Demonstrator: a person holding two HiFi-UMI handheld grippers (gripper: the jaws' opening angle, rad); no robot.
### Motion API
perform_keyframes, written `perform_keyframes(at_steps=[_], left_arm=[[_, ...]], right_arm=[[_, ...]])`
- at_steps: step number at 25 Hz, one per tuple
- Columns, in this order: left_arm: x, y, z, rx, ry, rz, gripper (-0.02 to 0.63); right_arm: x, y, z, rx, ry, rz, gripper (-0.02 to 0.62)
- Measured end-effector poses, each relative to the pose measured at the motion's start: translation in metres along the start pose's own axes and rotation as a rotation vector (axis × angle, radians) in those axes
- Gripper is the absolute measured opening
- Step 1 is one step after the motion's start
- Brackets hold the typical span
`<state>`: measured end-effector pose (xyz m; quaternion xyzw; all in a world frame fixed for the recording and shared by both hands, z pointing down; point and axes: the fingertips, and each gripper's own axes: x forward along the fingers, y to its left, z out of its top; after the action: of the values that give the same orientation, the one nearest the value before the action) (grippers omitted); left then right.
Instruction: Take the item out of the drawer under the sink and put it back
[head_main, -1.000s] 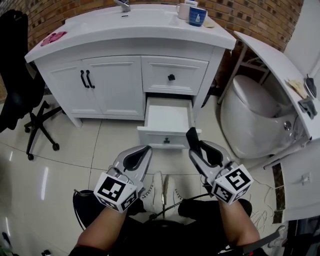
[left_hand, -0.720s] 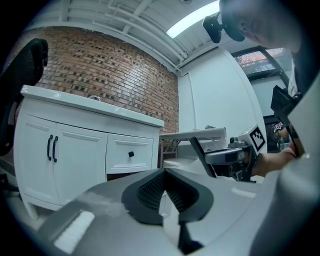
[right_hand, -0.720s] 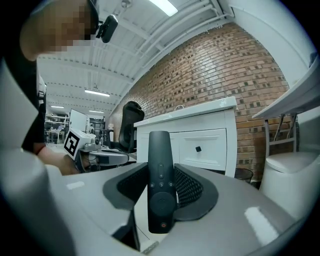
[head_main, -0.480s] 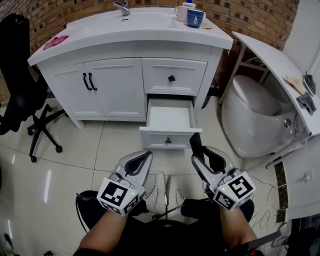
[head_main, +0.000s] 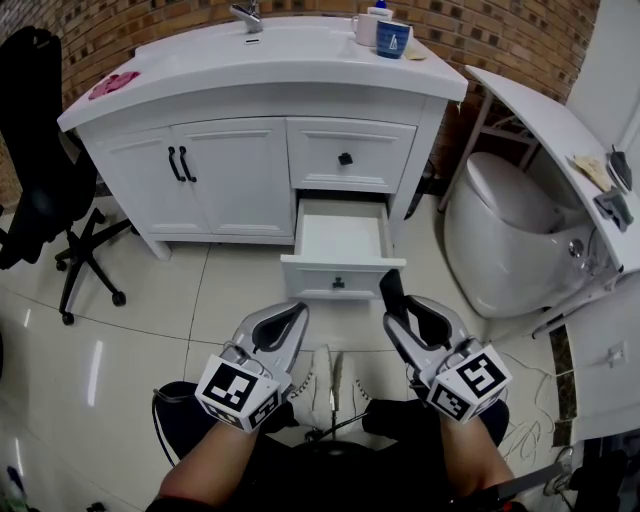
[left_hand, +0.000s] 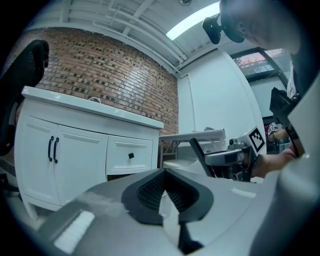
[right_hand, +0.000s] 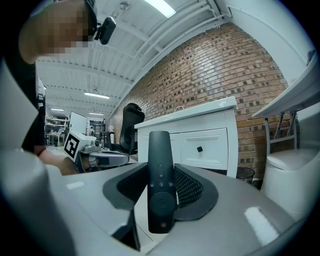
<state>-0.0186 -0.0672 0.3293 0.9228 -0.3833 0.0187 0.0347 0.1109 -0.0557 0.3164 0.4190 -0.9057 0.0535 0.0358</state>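
Note:
The lower drawer (head_main: 312, 277) of the white sink cabinet (head_main: 230, 170) stands pulled open, and its white inside looks empty. My right gripper (head_main: 402, 312) is shut on a black remote control (head_main: 391, 289), held upright just in front of the drawer's front panel. In the right gripper view the remote (right_hand: 160, 175) stands between the ribbed pads (right_hand: 186, 186) with its buttons facing the camera. My left gripper (head_main: 288, 322) hovers beside it over the floor, shut with nothing in it; its pads (left_hand: 150, 190) meet at the tip.
A black office chair (head_main: 45, 190) stands at the left. A white toilet (head_main: 505, 225) and a slanted white board (head_main: 545, 120) are at the right. Cups (head_main: 392, 34) and a pink cloth (head_main: 112, 82) lie on the sink top. The person's white shoes (head_main: 322, 378) are below the grippers.
Both grippers have drawn slightly back from the drawer toward the person. The remote stays gripped in the right gripper, and the drawer stays open.

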Motion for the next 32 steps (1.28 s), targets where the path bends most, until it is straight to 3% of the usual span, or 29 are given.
perform_keyframes(at_steps=[24,32], left_arm=[[0.019,0.022,-0.018,0.006,0.026,0.004,0.006],[0.033,0.035,-0.036,-0.033,0.057,-0.004,0.006]], right_arm=[[0.042,-0.019,-0.015,0.006,0.061,0.017,0.167],[0.074,-0.046,-0.027,-0.113,0.169,0.026,0.167]])
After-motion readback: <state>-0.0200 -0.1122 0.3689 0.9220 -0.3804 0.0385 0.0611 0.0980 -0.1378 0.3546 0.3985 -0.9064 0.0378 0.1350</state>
